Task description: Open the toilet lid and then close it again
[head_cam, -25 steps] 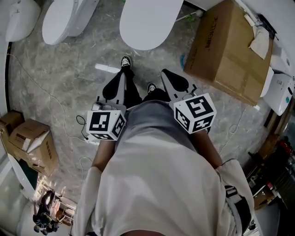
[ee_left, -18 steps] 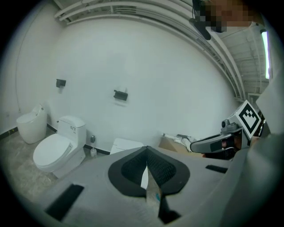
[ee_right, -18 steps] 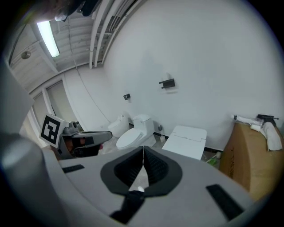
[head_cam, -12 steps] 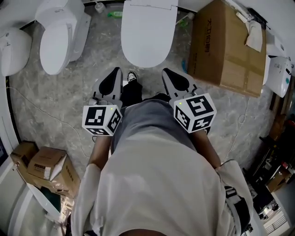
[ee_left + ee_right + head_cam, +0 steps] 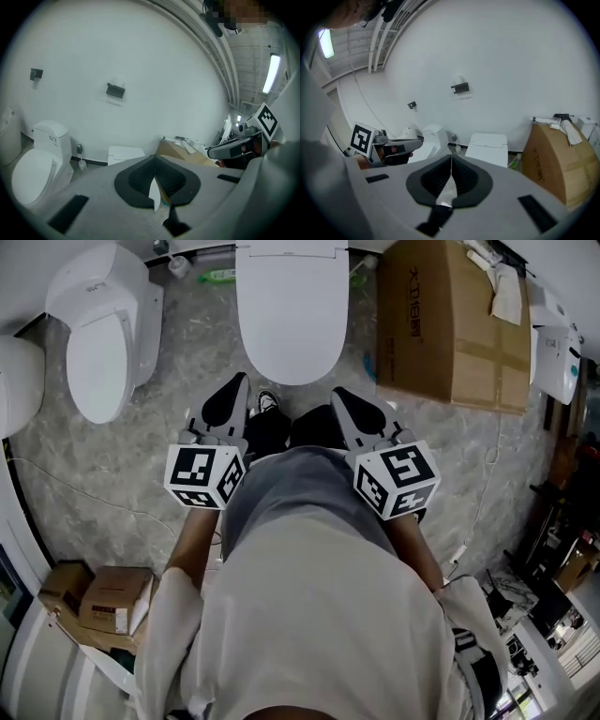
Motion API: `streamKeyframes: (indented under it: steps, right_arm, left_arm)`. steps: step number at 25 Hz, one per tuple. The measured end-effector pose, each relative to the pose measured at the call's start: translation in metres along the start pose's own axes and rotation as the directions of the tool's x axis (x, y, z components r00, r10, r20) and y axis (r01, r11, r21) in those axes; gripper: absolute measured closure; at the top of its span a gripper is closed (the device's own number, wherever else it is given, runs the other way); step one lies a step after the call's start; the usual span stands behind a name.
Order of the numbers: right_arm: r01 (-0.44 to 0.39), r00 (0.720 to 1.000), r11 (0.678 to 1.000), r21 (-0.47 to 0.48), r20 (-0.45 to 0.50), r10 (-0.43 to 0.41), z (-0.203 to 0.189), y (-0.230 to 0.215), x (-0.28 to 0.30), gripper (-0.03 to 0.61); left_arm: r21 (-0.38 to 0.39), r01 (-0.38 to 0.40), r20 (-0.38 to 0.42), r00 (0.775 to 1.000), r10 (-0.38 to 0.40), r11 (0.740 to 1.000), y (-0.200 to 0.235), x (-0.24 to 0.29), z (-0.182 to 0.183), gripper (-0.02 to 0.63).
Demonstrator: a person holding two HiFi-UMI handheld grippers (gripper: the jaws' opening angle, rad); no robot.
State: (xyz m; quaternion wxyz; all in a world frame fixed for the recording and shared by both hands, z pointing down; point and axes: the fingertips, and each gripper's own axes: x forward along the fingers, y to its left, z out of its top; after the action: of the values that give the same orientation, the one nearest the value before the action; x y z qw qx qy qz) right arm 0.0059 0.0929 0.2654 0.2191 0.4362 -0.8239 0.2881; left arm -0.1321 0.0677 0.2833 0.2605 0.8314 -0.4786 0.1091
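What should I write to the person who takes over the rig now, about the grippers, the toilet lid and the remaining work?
Left gripper: shut, empty.
Right gripper: shut, empty.
Both point at the toilet ahead and touch nothing.
Lid: down.
Done: nothing that shows.
Left: raise the lid, then lower it again.
A box stands close on the toilet's right in the head view.

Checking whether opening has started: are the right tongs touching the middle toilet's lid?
Apart. The head view shows a clear gap between the right tongs and the closed lid.
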Motion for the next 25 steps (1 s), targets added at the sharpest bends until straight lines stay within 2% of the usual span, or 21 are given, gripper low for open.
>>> streamKeyframes:
  steps: [9, 13, 19, 25]
  right_arm:
    - [-0.006, 1.0, 0.998, 0.066, -0.025, 0.008, -0.013, -0.009, 0.006, 0.568]
    - [-0.008, 0.999, 0.998, 0.066, -0.053, 0.012, -0.025, -0.013, 0.011, 0.568]
    - [-0.016, 0.996, 0.999, 0.044, -0.088, 0.02, -0.044, -0.016, 0.019, 0.568]
    - [-0.065, 0.989, 0.997, 0.033, -0.129, 0.069, -0.056, -0.014, 0.031, 0.568]
  left_arm:
    - [-0.101, 0.014, -0.067, 0.998, -0.021, 0.995, 0.006, 0.021, -0.027, 0.611]
    - [-0.13, -0.021, -0.075, 0.997, 0.011, 0.991, 0.01, 0.025, -0.04, 0.611]
    - [-0.223, -0.074, -0.081, 0.995, 0.057, 0.972, 0.027, 0.028, -0.068, 0.611]
    - [-0.286, -0.107, -0.095, 0.992, 0.083, 0.952, 0.047, 0.034, -0.092, 0.611]
